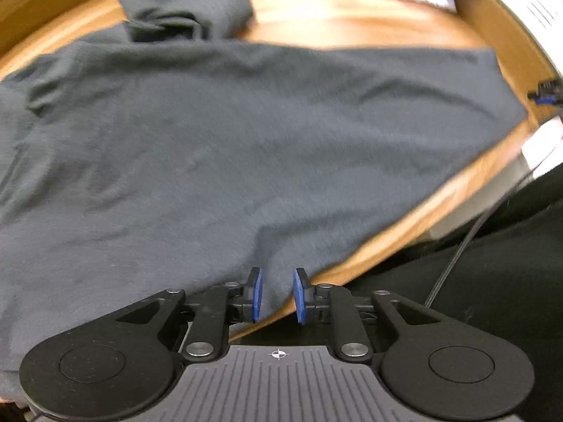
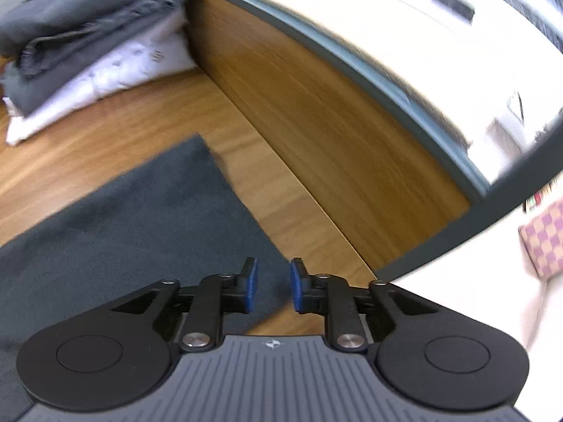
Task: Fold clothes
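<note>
Left tool [image 1: 278,295] and right tool [image 2: 271,286], both slightly parted, grip nothing
Dark grey shirt [image 1: 246,133] lies spread on the wooden counter [image 1: 352,17], folding unfinished; folded stack [image 2: 88,42] waits beyond

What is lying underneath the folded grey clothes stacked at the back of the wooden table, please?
The grey clothes rest on a folded white garment, which lies on the table. Anything between the layers is hidden.

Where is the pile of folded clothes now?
In the right wrist view, the pile of folded clothes sits upper left on the wooden table, beyond the spread grey shirt.
</note>
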